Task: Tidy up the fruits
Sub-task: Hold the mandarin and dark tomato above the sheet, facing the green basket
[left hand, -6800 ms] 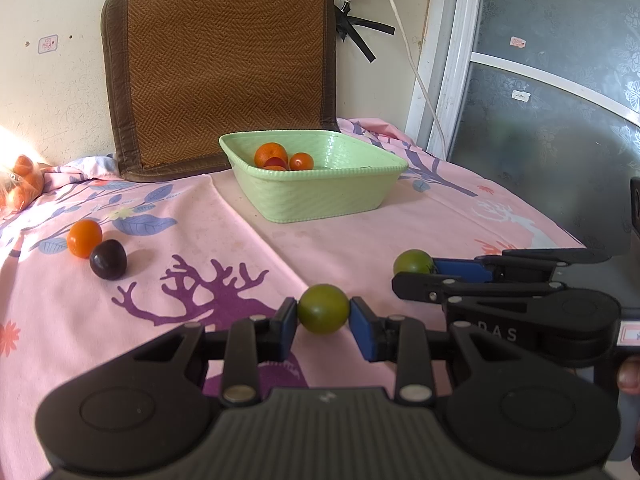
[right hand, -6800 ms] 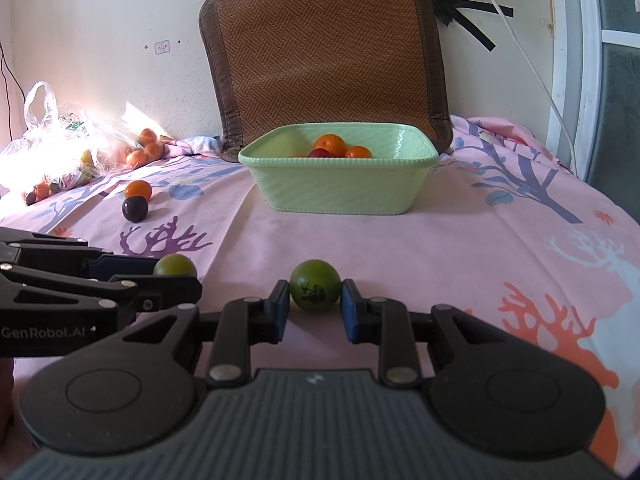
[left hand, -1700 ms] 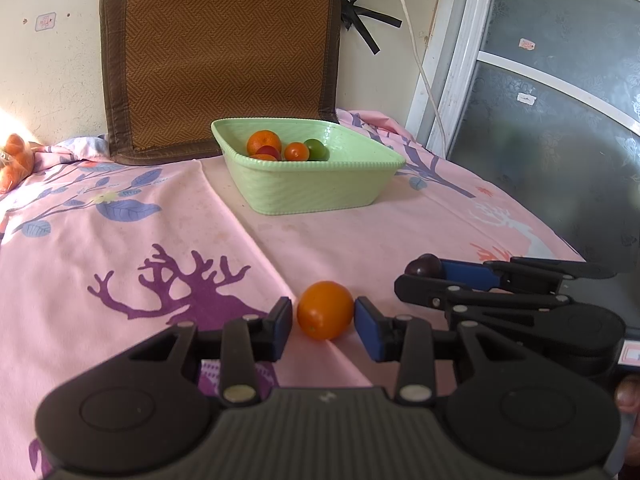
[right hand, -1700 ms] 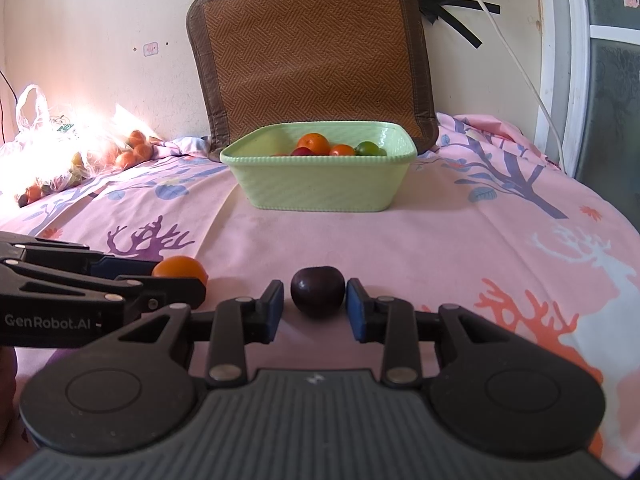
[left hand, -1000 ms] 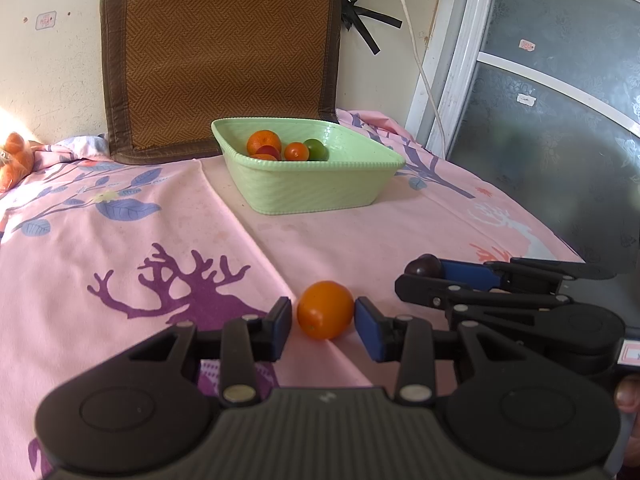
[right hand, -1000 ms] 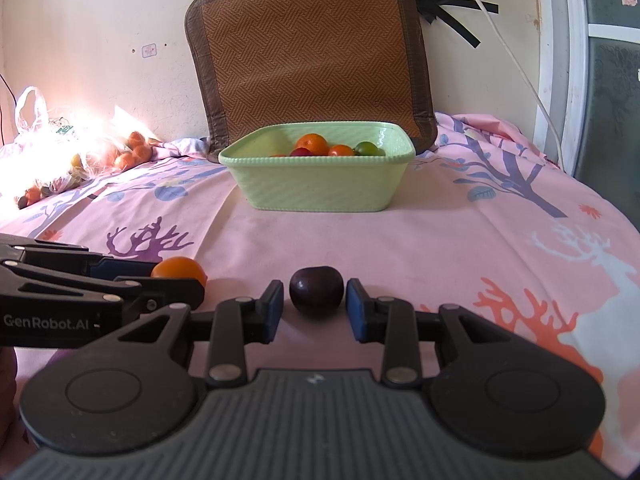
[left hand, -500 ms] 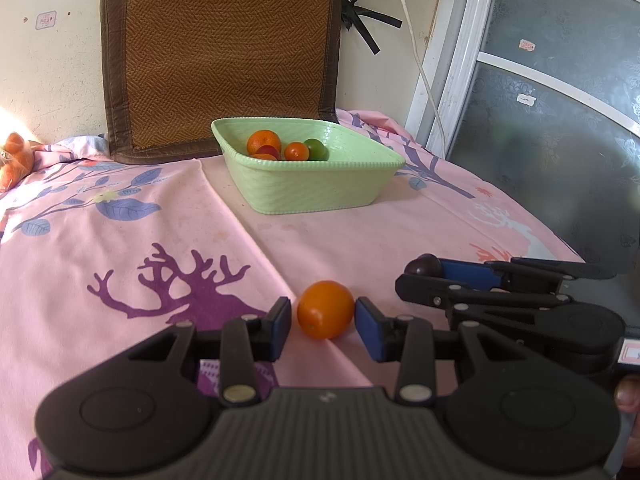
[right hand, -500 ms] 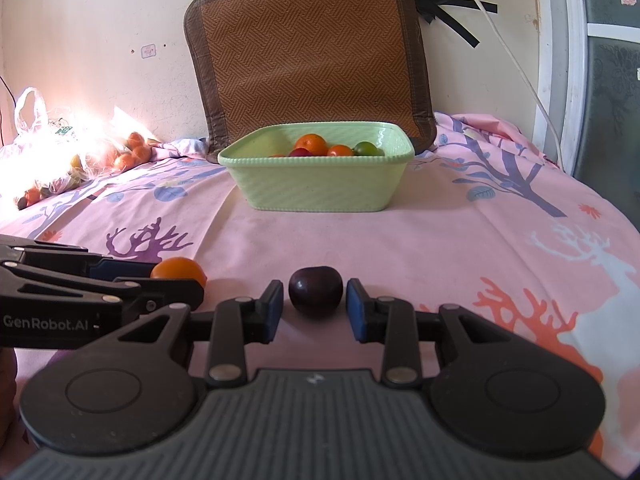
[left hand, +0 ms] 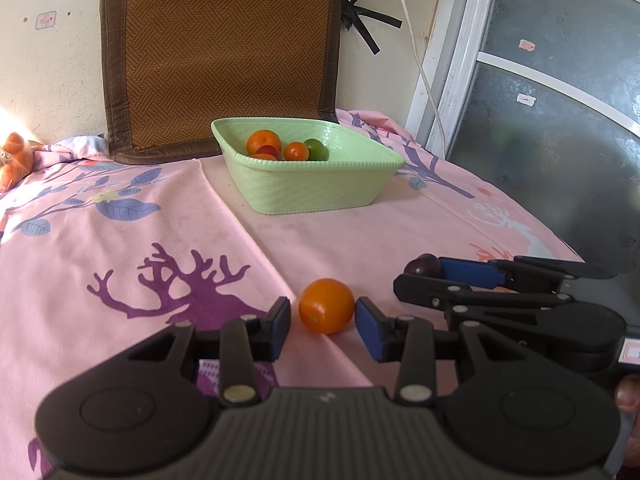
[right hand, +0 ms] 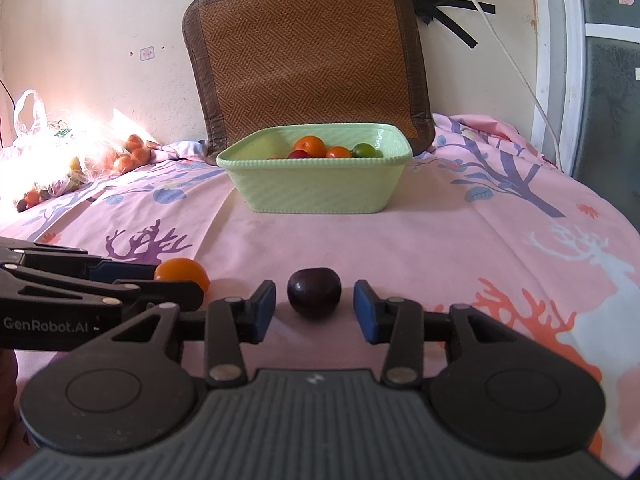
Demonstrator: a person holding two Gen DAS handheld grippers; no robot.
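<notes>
The pink sheet (left hand: 120, 248) of the bed lies bare between the tools and the green basket (left hand: 308, 184), which sits toward the far edge by the wall (oranges, a plum and a green fruit are in it). The left tool (left hand: 322, 322) brackets the orange (left hand: 327, 306) on the sheet, right pad touching or nearly so, left pad clear, jaws ajar. Just beside it, the right tool (right hand: 314, 312) frames the dark plum (right hand: 314, 292), clear gaps on both sides; its jaws have just been opening. Both tools point gently downward.
</notes>
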